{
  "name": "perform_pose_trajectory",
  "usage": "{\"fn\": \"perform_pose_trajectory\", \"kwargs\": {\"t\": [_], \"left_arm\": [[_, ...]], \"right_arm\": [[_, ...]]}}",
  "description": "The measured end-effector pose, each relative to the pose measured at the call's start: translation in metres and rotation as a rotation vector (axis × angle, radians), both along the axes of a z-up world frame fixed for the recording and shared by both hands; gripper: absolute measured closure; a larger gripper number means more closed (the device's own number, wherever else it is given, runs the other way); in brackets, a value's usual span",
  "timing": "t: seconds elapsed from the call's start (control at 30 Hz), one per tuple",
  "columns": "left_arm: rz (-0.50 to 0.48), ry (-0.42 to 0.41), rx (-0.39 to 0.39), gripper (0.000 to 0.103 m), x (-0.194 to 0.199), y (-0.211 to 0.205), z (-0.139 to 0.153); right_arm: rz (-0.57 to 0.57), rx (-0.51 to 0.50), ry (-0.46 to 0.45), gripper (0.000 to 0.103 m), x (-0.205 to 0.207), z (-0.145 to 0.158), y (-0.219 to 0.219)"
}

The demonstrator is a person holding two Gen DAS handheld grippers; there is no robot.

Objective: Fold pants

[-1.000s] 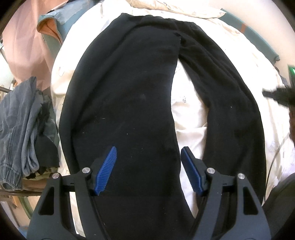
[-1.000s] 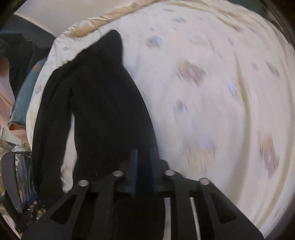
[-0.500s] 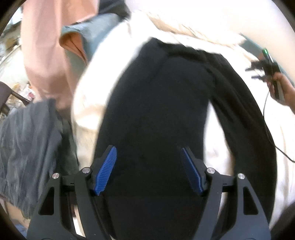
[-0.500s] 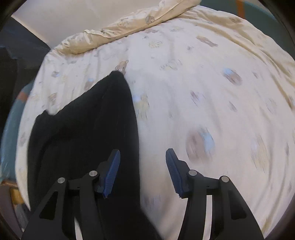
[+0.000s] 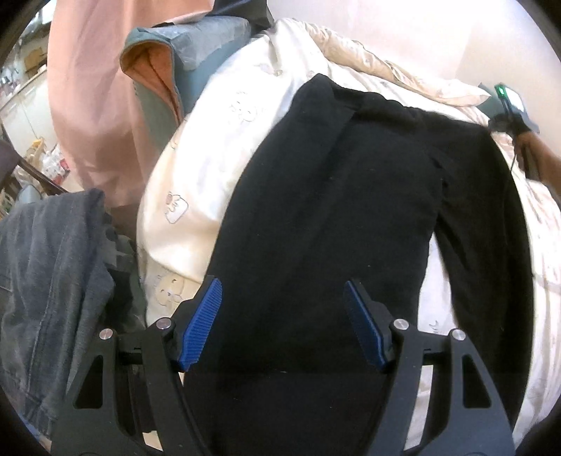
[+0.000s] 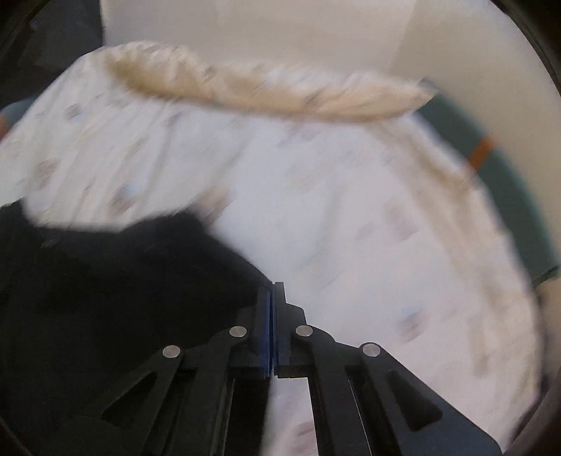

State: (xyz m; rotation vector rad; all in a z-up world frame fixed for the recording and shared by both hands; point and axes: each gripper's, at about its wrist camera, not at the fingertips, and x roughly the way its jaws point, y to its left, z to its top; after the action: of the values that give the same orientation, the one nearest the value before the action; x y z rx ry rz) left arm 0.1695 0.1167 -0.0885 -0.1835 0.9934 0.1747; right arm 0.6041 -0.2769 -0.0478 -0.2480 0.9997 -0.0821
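Observation:
Black pants (image 5: pixel 333 210) lie spread on a cream printed duvet (image 5: pixel 210 147), the two legs parting toward the near right. My left gripper (image 5: pixel 282 308) hovers over the wider leg, its blue pads (image 5: pixel 203 322) far apart with nothing pressed between them. In the right wrist view my right gripper (image 6: pixel 272 291) is shut, pads together, at the rounded edge of the pants (image 6: pixel 122 280). That black cloth lies against its left finger, and no cloth shows between the pads. The left wrist view shows the right gripper (image 5: pixel 505 115) at the pants' far right corner, held by a hand (image 5: pixel 536 158).
Grey jeans (image 5: pixel 45 263) hang over a chair at the left. A pink cloth (image 5: pixel 98 87) and a blue-and-orange cushion (image 5: pixel 164 70) stand beyond the bed's left side. A rumpled beige blanket (image 6: pixel 263 91) lies along the far edge by the wall (image 6: pixel 245 28). Teal mattress edge (image 6: pixel 508 182) shows at right.
My right gripper opened, then shut, while sweeping along the pants to their far corner. My left gripper shifted left over the leg and stayed open.

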Motion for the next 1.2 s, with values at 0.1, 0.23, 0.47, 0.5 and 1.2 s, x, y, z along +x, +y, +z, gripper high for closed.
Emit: {"fn": "perform_pose_trajectory", "kwargs": {"t": [0.1, 0.23, 0.47, 0.5, 1.2], "left_arm": [[0.001, -0.001, -0.007, 0.034, 0.001, 0.001, 0.001], [0.005, -0.001, -0.016, 0.034, -0.002, 0.002, 0.002], [-0.031, -0.015, -0.028, 0.034, -0.010, -0.007, 0.011], [-0.037, -0.021, -0.033, 0.034, -0.011, -0.009, 0.015], [-0.169, 0.104, -0.160, 0.034, -0.125, -0.101, 0.028]], "right_arm": [[-0.031, -0.063, 0.013, 0.103, 0.013, -0.009, 0.003], [-0.011, -0.149, 0.284, 0.101, 0.012, -0.078, 0.003], [-0.086, 0.081, 0.274, 0.046, -0.065, -0.044, -0.058], [-0.079, 0.135, 0.273, 0.046, -0.080, -0.036, -0.064], [-0.116, 0.566, 0.468, 0.046, -0.586, -0.040, -0.043]]}}
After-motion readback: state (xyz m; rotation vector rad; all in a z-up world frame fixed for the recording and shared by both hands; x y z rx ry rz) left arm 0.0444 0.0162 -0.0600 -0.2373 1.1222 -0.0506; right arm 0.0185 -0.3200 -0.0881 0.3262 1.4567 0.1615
